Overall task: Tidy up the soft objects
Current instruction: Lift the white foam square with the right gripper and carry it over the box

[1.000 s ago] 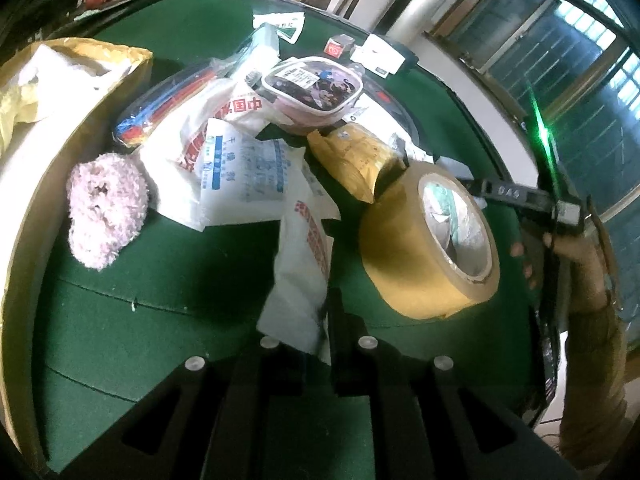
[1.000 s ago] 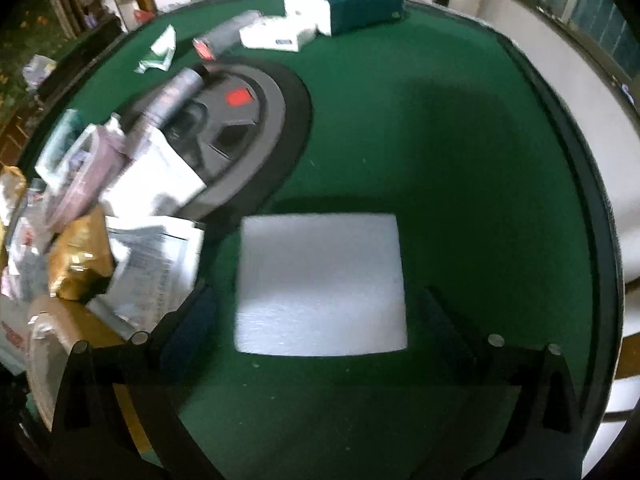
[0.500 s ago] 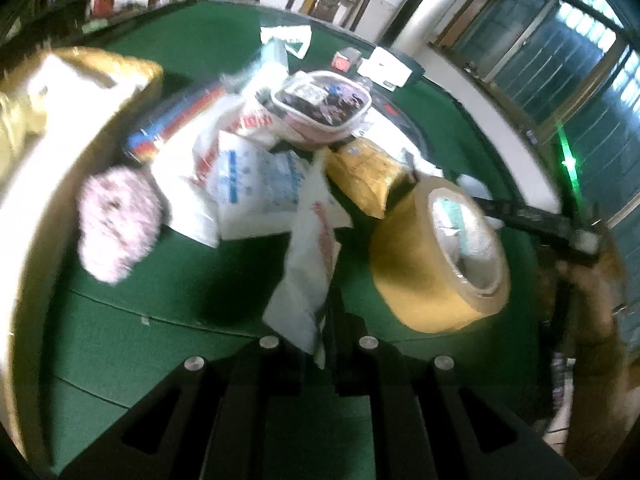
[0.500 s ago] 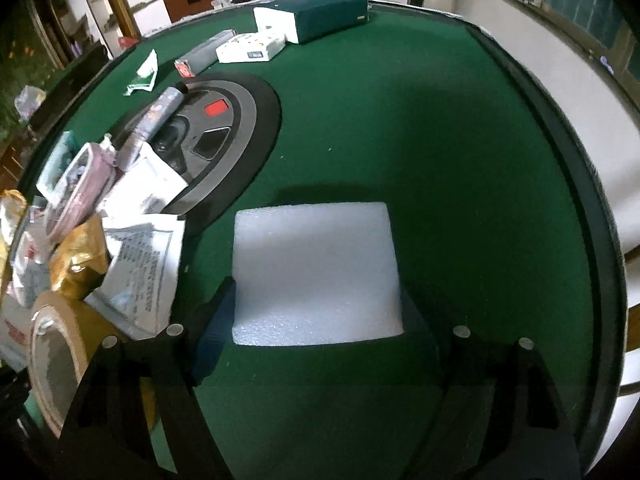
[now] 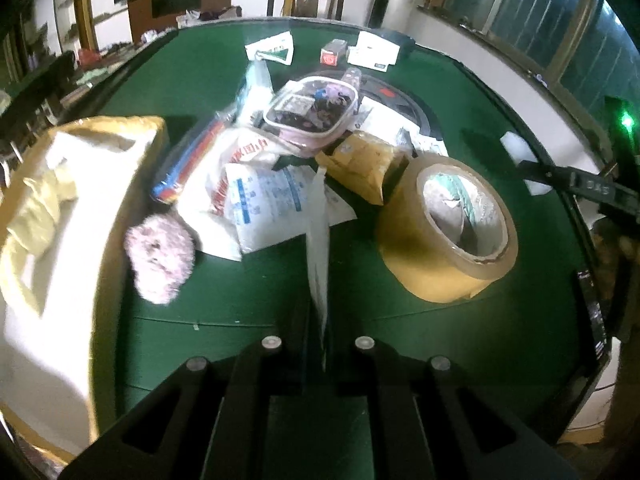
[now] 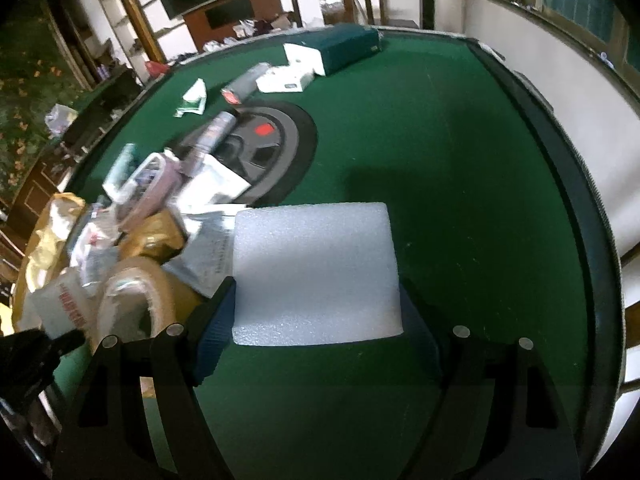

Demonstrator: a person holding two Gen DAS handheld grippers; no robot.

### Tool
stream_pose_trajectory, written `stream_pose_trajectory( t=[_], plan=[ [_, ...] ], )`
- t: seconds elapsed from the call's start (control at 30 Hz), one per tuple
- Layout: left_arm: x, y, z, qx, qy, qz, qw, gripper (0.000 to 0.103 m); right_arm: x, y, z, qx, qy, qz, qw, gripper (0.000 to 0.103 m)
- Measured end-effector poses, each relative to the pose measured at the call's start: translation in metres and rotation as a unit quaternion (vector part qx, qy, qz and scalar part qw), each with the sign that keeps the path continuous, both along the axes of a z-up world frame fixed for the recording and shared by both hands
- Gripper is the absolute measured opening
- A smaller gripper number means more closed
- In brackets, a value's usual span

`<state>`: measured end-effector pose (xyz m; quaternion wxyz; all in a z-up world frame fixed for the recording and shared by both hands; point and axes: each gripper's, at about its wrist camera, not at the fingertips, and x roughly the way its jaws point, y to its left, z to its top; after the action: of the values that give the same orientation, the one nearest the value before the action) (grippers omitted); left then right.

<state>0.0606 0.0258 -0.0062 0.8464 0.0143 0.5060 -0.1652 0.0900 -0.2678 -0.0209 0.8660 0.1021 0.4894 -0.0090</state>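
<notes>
My left gripper point(image 5: 319, 334) is shut on a white plastic bag point(image 5: 319, 248) and holds it up, so it hangs edge-on above the green table point(image 5: 248, 292). A pink fluffy ball point(image 5: 159, 258) lies to its left, beside a pile of white packets point(image 5: 264, 200). My right gripper point(image 6: 316, 320) is shut on a white foam block point(image 6: 316, 272), with its fingers against both sides of the block, lifted off the green table point(image 6: 460, 184). The foam block also shows in the left wrist view point(image 5: 520, 148).
A big roll of tan tape point(image 5: 448, 232) stands right of the bag. A yellow-lined box point(image 5: 56, 220) sits at the left. A pink clear pouch point(image 5: 312, 114), a gold packet point(image 5: 360, 164), a round black-grey disc point(image 6: 264, 148) and small boxes point(image 6: 332, 52) lie further back.
My left gripper has lifted the white bag so it hangs thin and upright. My right gripper has closed on the foam block and raised it; both cameras now sit higher.
</notes>
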Motion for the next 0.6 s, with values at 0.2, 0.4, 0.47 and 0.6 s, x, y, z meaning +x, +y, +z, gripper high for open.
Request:
stream_pose_trajectory(
  t=[0.2,0.4,0.47,0.6],
  plan=[
    [-0.006,0.004,0.01,0.005,-0.014,-0.003,0.9999,0.004,-0.015,0.017,0.025,0.003,-0.026,0.024,0.999,0.078],
    [-0.012,0.009,0.015,0.003,-0.023,-0.002,0.9997,0.004,-0.023,0.037,0.04,0.004,-0.04,0.049,0.998,0.078],
    [-0.013,0.01,0.017,-0.001,-0.025,-0.001,0.9997,0.004,-0.026,0.042,0.042,0.005,-0.041,0.056,0.998,0.078],
    [-0.013,0.012,0.019,-0.008,-0.027,0.004,0.9996,0.004,-0.029,0.053,0.044,0.01,-0.044,0.069,0.997,0.078]
  ],
)
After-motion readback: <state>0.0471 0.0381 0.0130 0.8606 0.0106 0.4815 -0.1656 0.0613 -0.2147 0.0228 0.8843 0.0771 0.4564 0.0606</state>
